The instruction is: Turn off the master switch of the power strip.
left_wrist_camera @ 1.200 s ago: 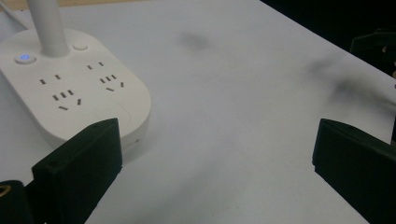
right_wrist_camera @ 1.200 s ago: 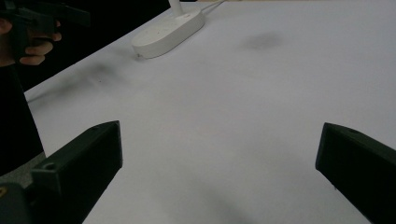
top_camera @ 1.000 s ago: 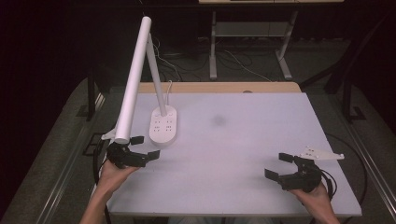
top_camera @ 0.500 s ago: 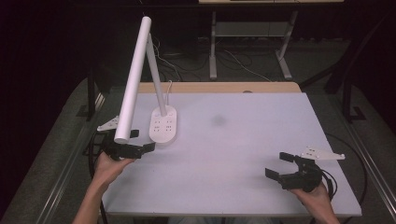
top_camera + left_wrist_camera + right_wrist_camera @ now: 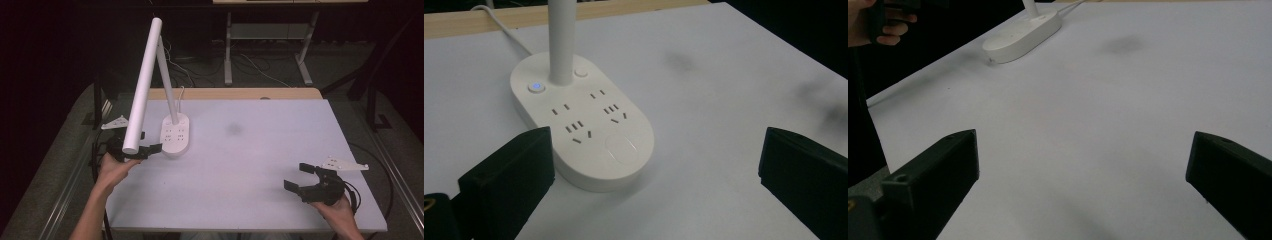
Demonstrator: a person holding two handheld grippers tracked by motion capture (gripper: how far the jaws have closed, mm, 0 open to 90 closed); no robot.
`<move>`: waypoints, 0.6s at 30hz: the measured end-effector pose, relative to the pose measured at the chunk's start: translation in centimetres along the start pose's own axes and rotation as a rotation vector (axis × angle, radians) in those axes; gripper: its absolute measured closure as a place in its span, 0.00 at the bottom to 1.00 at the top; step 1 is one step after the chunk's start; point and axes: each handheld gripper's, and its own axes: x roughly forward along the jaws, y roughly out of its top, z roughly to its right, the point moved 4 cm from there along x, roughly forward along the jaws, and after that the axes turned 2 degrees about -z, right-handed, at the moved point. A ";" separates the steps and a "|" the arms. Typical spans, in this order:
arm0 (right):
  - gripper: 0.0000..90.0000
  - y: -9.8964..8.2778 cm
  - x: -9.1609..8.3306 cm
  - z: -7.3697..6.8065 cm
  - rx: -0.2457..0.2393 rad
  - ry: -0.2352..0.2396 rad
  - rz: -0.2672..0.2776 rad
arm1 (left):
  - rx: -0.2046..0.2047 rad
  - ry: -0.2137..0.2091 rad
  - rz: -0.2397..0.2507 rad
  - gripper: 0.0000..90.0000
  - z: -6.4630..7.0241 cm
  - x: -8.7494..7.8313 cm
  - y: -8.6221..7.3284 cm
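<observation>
The left gripper is spread wide, its jaws just short of the lamp base and touching nothing. The right gripper is also spread, empty, well apart near the table's front right corner. The lamp stands at the table's back left; a blue light glows on its base.

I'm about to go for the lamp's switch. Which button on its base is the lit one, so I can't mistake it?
On the white table, find the oval lamp base with sockets, just ahead of the open left tool. Two round buttons flank the upright stem. The lit button is left of it in the left gripper view, glowing blue; the other button is plain.
</observation>
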 end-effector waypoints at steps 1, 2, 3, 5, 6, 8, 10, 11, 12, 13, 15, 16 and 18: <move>0.00 0.0 0.0 0.0 -0.001 0.000 -0.001 | 0.006 0.001 -0.001 0.01 -0.2 0.0 0.1; 0.00 0.0 0.0 0.0 -0.002 0.000 -0.002 | -0.002 -0.005 0.006 0.01 -0.2 0.0 0.2; 0.00 0.0 0.0 0.0 -0.002 0.000 -0.002 | -0.008 -0.012 0.006 0.01 -0.3 0.0 0.3; 0.00 0.0 0.0 0.0 -0.005 0.001 -0.005 | -0.003 -0.016 0.002 0.01 -0.5 0.1 0.6; 0.00 0.0 0.0 0.0 -0.005 0.001 -0.005 | -0.007 -0.014 -0.001 0.01 -0.6 0.2 0.7; 0.00 0.0 0.0 0.0 -0.001 -0.001 -0.003 | 0.002 -0.014 -0.006 0.01 -0.8 0.3 1.1; 0.00 0.0 0.0 0.0 0.000 0.000 -0.003 | 0.000 -0.011 -0.004 0.01 -0.9 0.4 1.5; 0.00 0.0 0.0 0.0 -0.001 -0.001 -0.003 | 0.006 -0.007 -0.012 0.01 -1.0 0.4 1.6; 0.00 0.0 0.0 0.1 -0.001 -0.001 -0.003 | 0.010 -0.007 -0.012 0.01 -1.1 0.5 1.8; 0.00 0.0 0.0 0.1 -0.001 -0.001 -0.003 | 0.016 -0.005 -0.018 0.01 -1.2 0.5 2.0; 0.00 0.0 -0.1 0.1 -0.001 -0.001 -0.001 | 0.022 -0.001 -0.020 0.01 -1.3 0.5 2.4; 0.00 0.0 -0.1 0.1 -0.002 -0.002 0.000 | 0.021 -0.001 -0.021 0.01 -1.3 0.5 2.6; 0.00 0.0 -0.1 0.1 -0.002 -0.003 0.000 | 0.026 0.006 -0.025 0.01 -1.5 0.5 2.9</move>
